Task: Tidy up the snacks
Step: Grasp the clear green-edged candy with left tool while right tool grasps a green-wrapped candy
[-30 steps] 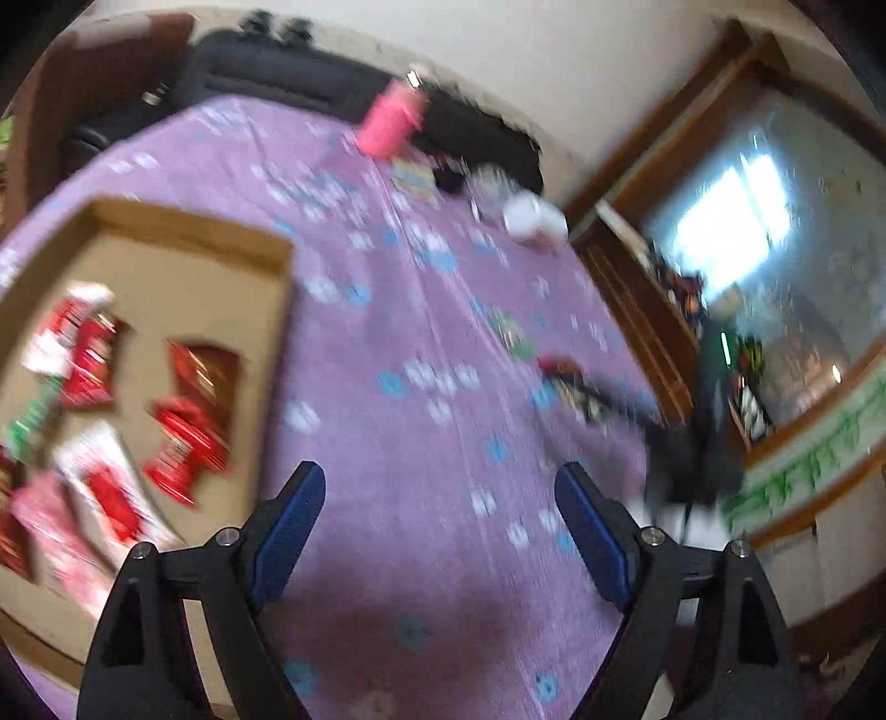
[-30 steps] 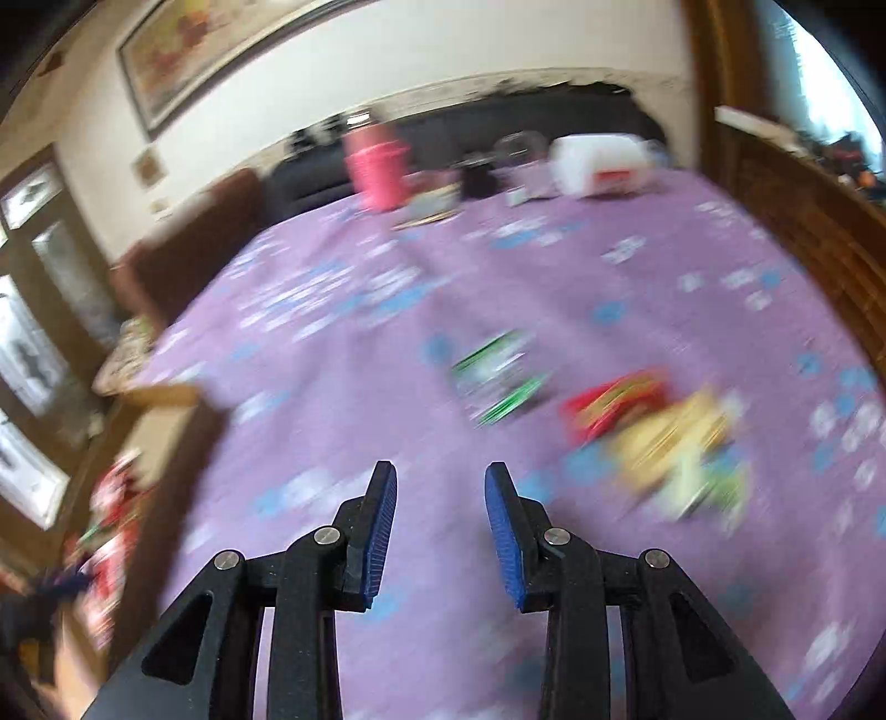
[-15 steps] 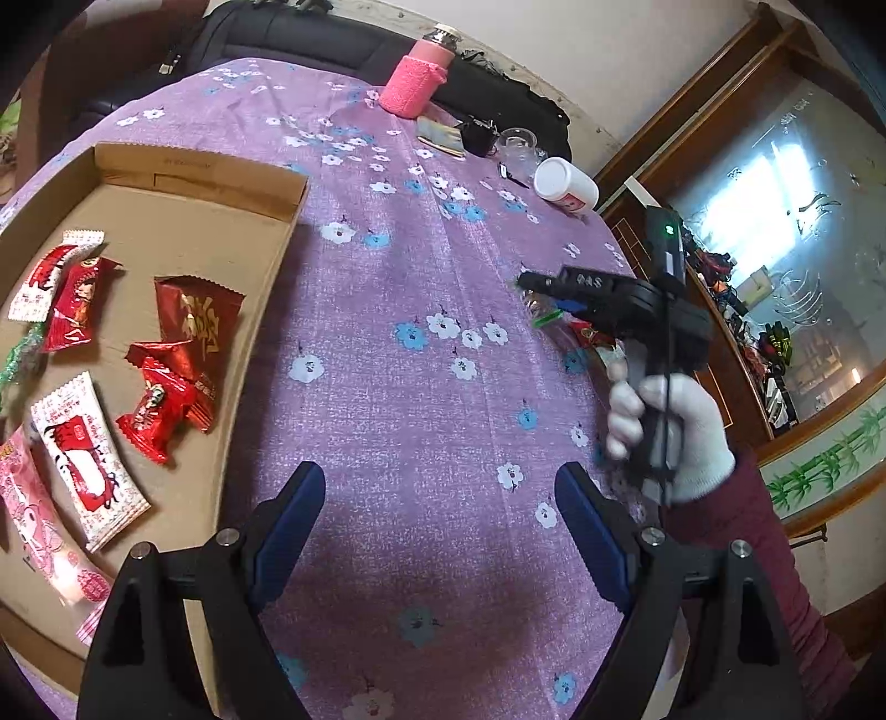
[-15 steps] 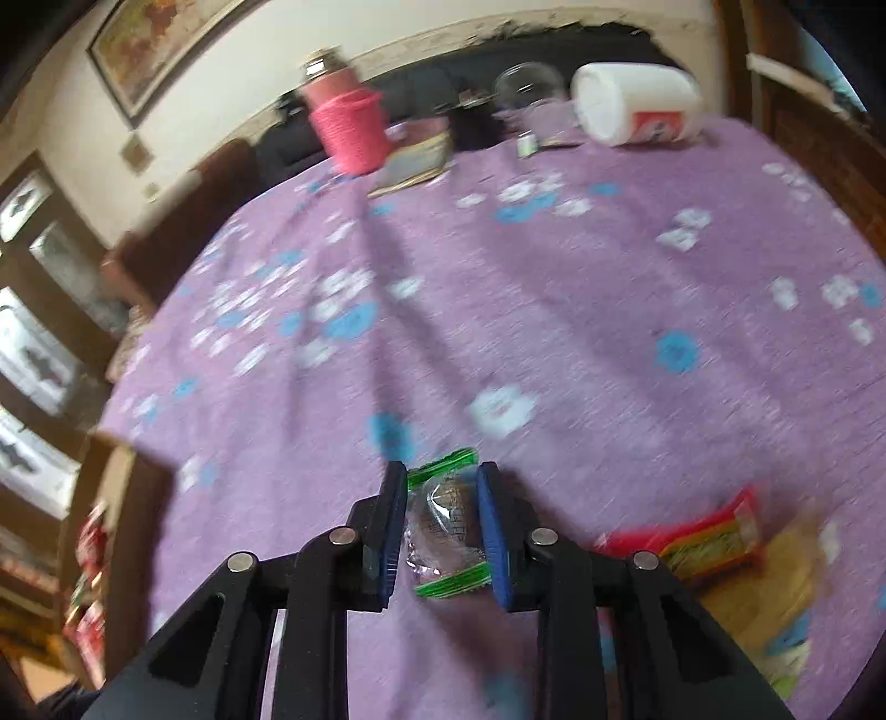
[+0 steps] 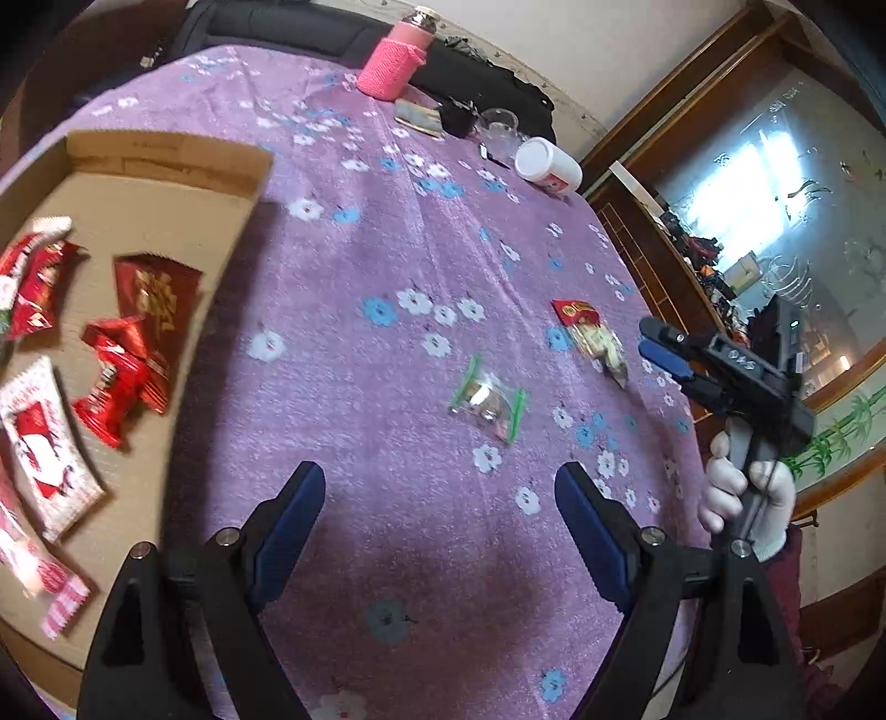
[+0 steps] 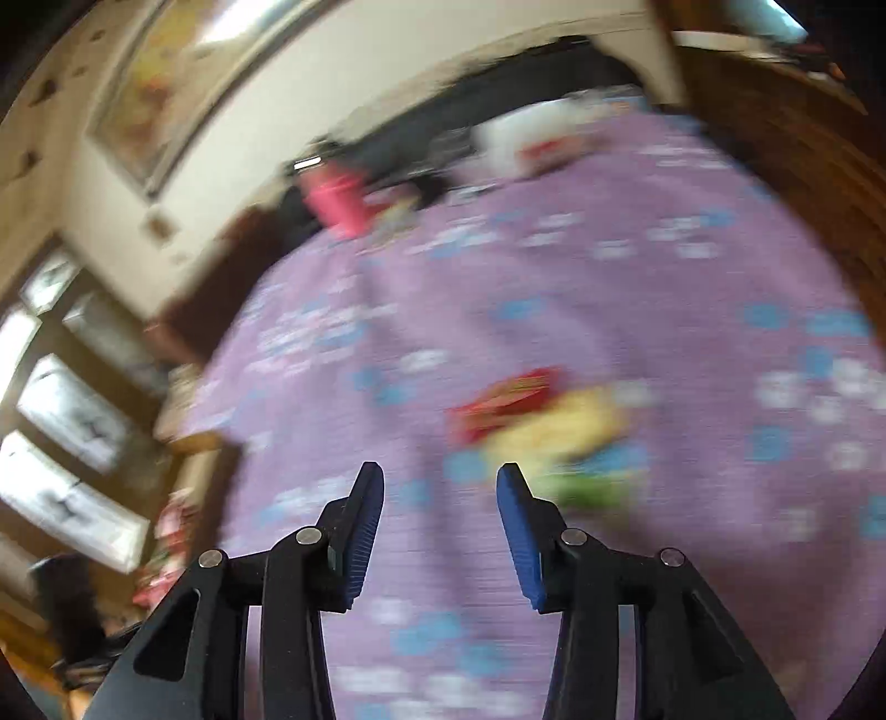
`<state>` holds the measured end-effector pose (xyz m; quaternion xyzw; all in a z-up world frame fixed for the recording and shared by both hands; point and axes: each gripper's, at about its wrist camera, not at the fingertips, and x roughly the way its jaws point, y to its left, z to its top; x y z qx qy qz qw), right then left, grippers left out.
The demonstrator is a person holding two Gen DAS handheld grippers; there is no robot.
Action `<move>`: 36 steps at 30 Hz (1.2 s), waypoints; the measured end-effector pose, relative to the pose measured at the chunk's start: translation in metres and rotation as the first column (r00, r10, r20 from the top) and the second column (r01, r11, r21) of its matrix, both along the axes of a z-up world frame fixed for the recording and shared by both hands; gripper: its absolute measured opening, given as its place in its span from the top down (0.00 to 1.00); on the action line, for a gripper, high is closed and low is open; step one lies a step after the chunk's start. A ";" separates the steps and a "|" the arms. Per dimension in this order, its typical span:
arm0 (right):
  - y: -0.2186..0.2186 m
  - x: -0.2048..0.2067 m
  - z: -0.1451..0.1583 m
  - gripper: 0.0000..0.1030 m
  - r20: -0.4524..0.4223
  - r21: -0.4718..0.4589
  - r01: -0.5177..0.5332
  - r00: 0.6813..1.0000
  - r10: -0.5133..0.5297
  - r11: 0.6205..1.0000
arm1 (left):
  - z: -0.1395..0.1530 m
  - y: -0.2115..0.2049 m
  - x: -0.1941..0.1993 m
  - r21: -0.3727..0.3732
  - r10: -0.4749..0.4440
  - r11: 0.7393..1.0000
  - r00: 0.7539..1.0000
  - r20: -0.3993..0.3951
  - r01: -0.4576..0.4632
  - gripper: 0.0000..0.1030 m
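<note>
A small clear snack packet with green edges (image 5: 488, 397) lies on the purple flowered tablecloth (image 5: 354, 354), ahead of my open, empty left gripper (image 5: 437, 515). A red and yellow snack bag (image 5: 591, 336) lies further right; it shows blurred in the right wrist view (image 6: 531, 415). My right gripper (image 6: 440, 498) is open and empty, above the cloth just short of that bag; it shows in the left wrist view (image 5: 664, 343). A cardboard box (image 5: 166, 166) at the left holds several red snack packets (image 5: 119, 368).
At the table's far edge stand a pink-sleeved bottle (image 5: 393, 63), a glass jar (image 5: 498, 130) and a white tub on its side (image 5: 548, 166). A wooden cabinet (image 5: 653, 249) runs along the right. A black sofa (image 5: 310, 27) lies behind.
The right gripper had closed around the green-edged packet; now it is open and pulled back right, and the packet lies on the cloth nearer my left gripper. The right view is motion-blurred.
</note>
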<state>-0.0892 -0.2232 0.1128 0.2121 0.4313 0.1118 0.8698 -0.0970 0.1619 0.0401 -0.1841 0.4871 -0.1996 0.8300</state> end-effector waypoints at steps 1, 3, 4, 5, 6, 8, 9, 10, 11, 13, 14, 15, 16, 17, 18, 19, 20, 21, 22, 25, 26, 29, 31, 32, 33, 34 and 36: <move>-0.009 -0.003 -0.004 0.56 -0.009 -0.002 0.029 1.000 -0.029 1.000 | -0.002 -0.003 -0.001 0.003 -0.006 1.000 1.000 -0.003 0.006 0.18; -0.019 -0.007 -0.012 0.56 -0.018 -0.010 0.067 0.998 -0.067 0.998 | -0.004 -0.010 -0.002 0.006 -0.022 1.000 1.000 -0.009 0.022 0.18; -0.021 -0.008 -0.015 0.56 -0.014 -0.014 0.075 0.997 -0.075 0.997 | -0.004 -0.012 -0.003 0.008 -0.029 1.000 1.000 -0.010 0.029 0.18; -0.021 -0.007 -0.017 0.56 -0.008 -0.023 0.081 0.997 -0.081 0.996 | -0.003 -0.015 -0.004 0.015 -0.037 0.999 0.999 -0.009 0.038 0.18; -0.021 -0.005 -0.019 0.56 0.007 -0.056 0.095 0.995 -0.095 0.994 | -0.002 -0.018 -0.006 0.022 -0.043 0.999 0.999 -0.005 0.043 0.18; -0.022 0.001 -0.023 0.54 0.026 -0.108 0.108 0.994 -0.106 0.988 | 0.000 -0.021 -0.007 0.028 -0.049 0.998 0.999 0.002 0.049 0.18; -0.023 0.007 -0.027 0.54 0.014 -0.095 0.104 0.995 -0.103 0.990 | 0.001 -0.022 -0.008 0.031 -0.050 0.998 0.999 0.005 0.050 0.18; -0.024 0.013 -0.034 0.54 -0.021 -0.039 0.089 0.996 -0.090 0.995 | 0.002 -0.022 -0.009 0.035 -0.050 0.998 0.999 0.007 0.050 0.18; -0.030 0.020 -0.039 0.54 -0.043 0.013 0.072 0.997 -0.071 0.997 | 0.002 -0.022 -0.010 0.037 -0.048 0.998 0.999 0.008 0.048 0.18; -0.023 0.016 -0.043 0.54 -0.069 0.139 0.000 0.998 0.010 0.990 | 0.002 -0.021 -0.010 0.039 -0.045 0.998 0.999 0.008 0.045 0.18; -0.017 0.010 -0.044 0.54 -0.074 0.229 -0.066 0.994 0.085 0.971 | 0.002 -0.022 -0.010 0.041 -0.045 0.998 0.999 0.008 0.044 0.18; -0.013 0.006 -0.042 0.54 -0.069 0.279 -0.103 0.989 0.127 0.955 | 0.002 -0.022 -0.010 0.042 -0.046 0.998 0.999 0.006 0.046 0.18; -0.011 0.000 -0.038 0.54 -0.053 0.298 -0.127 0.987 0.149 0.946 | 0.000 -0.023 -0.010 0.043 -0.047 0.998 0.999 0.006 0.047 0.18; -0.008 -0.004 -0.033 0.54 -0.040 0.273 -0.129 0.989 0.145 0.953 | -0.001 -0.024 -0.009 0.044 -0.051 0.998 0.999 0.003 0.051 0.18; -0.005 -0.009 -0.025 0.53 -0.021 0.196 -0.126 0.991 0.133 0.973 | -0.002 -0.026 -0.008 0.045 -0.055 0.997 0.998 0.000 0.055 0.18; -0.001 -0.012 -0.021 0.51 -0.012 0.125 -0.122 0.992 0.125 0.985 | -0.004 -0.029 -0.008 0.047 -0.062 0.997 0.998 -0.005 0.062 0.18; 0.003 -0.015 -0.019 0.50 -0.009 0.071 -0.118 0.993 0.119 0.990 | -0.005 -0.032 -0.008 0.050 -0.068 0.996 0.998 -0.008 0.069 0.18; 0.008 -0.018 -0.019 0.50 -0.007 0.023 -0.120 0.993 0.120 0.993 | -0.006 -0.035 -0.008 0.053 -0.077 0.996 0.997 -0.010 0.077 0.18; 0.015 -0.020 -0.020 0.49 -0.011 0.005 -0.132 0.991 0.132 0.991 | -0.006 -0.039 -0.008 0.060 -0.088 0.994 0.996 -0.009 0.088 0.18; 0.034 -0.026 -0.025 0.46 -0.028 -0.072 -0.148 0.989 0.146 0.986 | -0.005 -0.046 -0.010 0.082 -0.103 0.991 0.995 0.000 0.103 0.18; 0.042 -0.025 -0.029 0.44 -0.032 -0.098 -0.141 0.990 0.138 0.985 | -0.004 -0.048 -0.011 0.090 -0.106 0.990 0.994 0.006 0.105 0.18; 0.051 -0.020 -0.038 0.41 -0.033 -0.129 -0.102 0.995 0.098 0.986 | -0.002 -0.051 -0.012 0.104 -0.112 0.988 0.994 0.014 0.110 0.18; 0.057 -0.014 -0.041 0.41 -0.017 -0.187 -0.079 0.997 0.077 0.979 | -0.001 -0.052 -0.013 0.110 -0.113 0.988 0.993 0.016 0.111 0.18; 0.059 -0.010 -0.042 0.41 -0.016 -0.207 -0.073 0.997 0.071 0.976 | -0.001 -0.052 -0.012 0.112 -0.113 0.988 0.993 0.017 0.111 0.18; 0.060 -0.008 -0.042 0.42 -0.011 -0.217 -0.062 0.998 0.062 0.974 | -0.002 -0.051 -0.012 0.116 -0.112 0.987 0.994 0.017 0.109 0.18; 0.060 -0.007 -0.041 0.48 -0.009 -0.216 -0.054 0.999 0.053 0.975 | -0.002 -0.051 -0.011 0.118 -0.110 0.987 0.994 0.017 0.108 0.18; 0.059 -0.004 -0.042 0.67 -0.005 -0.221 -0.042 0.999 0.042 0.974 | -0.002 -0.053 -0.008 0.127 -0.109 0.986 0.994 0.018 0.106 0.18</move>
